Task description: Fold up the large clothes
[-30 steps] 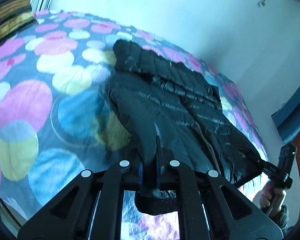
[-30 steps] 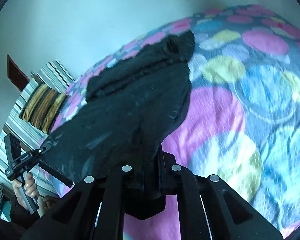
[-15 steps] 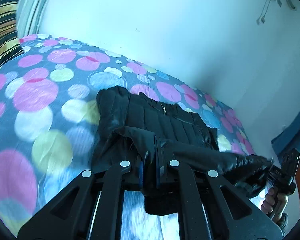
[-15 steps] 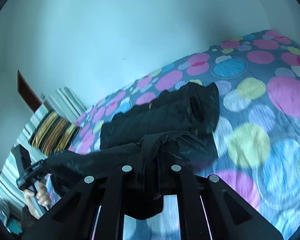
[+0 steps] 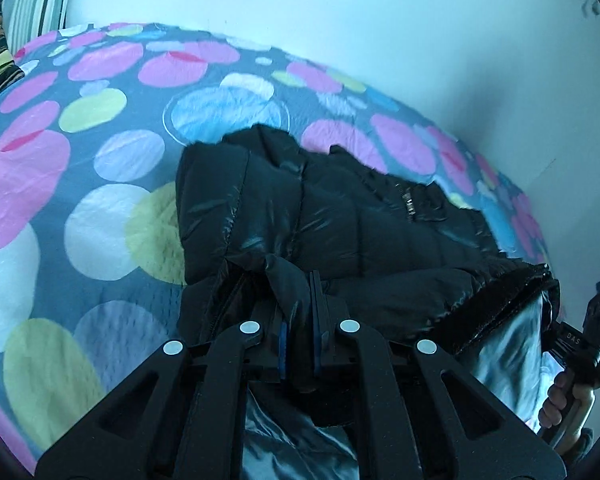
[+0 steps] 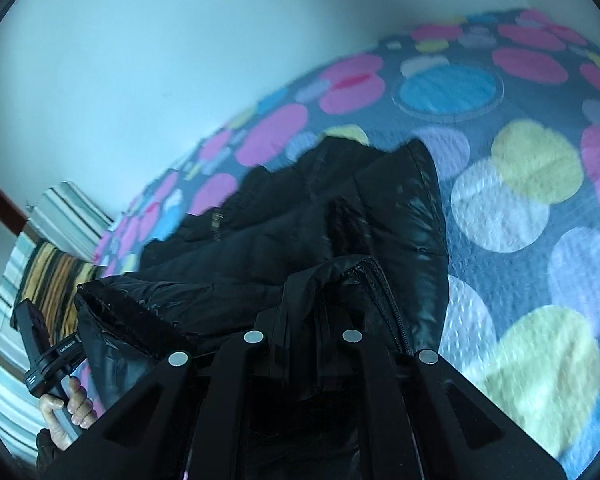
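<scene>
Both claws (image 5: pixel 300 312) (image 6: pixel 304 320) pinch the black jacket (image 5: pixel 340 216) over the bed (image 5: pixel 100 160).

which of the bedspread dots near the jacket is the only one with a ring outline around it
The big blue circle just beyond the black puffer jacket on the bedspread: a thin pale ring encircles it, while neighbouring pink, green and white dots have none.

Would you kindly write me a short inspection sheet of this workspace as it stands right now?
Surface: bed with a spotted cover, mostly bare around the garment.
Job's things: black puffer jacket lying on the bed, its near edge lifted, silvery lining showing underneath.
Clutter: striped pillow at the bed's end.
Grippers: left gripper shut on the jacket's edge; right gripper shut on the jacket's edge near a zip.
Cables: nothing seen.
Surroundings: plain pale wall behind the bed; a hand holds each gripper's handle.
</scene>
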Tool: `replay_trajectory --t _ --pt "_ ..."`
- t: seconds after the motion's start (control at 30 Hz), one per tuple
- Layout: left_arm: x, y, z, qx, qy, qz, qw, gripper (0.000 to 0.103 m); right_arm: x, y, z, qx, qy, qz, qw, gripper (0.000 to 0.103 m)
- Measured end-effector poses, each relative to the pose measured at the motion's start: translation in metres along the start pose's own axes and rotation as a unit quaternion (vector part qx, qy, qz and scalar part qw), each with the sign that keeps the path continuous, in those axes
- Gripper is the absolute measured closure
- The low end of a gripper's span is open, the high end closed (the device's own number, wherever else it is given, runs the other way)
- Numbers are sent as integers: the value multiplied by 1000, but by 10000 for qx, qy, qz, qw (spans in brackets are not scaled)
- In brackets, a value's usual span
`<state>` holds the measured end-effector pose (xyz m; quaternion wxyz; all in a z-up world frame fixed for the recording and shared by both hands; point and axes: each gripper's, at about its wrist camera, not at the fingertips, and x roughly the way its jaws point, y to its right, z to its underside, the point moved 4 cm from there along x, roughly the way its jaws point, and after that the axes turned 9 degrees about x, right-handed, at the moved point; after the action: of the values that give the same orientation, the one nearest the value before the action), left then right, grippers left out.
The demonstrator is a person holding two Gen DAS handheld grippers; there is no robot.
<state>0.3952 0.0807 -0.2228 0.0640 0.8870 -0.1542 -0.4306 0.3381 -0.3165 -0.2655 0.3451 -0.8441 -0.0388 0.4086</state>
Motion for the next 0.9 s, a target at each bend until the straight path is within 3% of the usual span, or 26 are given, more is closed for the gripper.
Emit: replay_trajectory --t 0.33,0.57,0.73,0.9 --pt "5 0 -2 173 63 1 9998 90 18 8 2 84 -17 -33 10000 95" --pt "-9 -7 -5 48 92 297 9995 82 15 8 -1 145 -82 -68 9998 95" --pt "-23 -9 -4 249 140 499 9983 75 19 10 -3 164 -127 -67 9998 95" --pt "-35 -18 -3 237 165 964 9949 67 22 8 -5 158 -144 -37 9998 95"
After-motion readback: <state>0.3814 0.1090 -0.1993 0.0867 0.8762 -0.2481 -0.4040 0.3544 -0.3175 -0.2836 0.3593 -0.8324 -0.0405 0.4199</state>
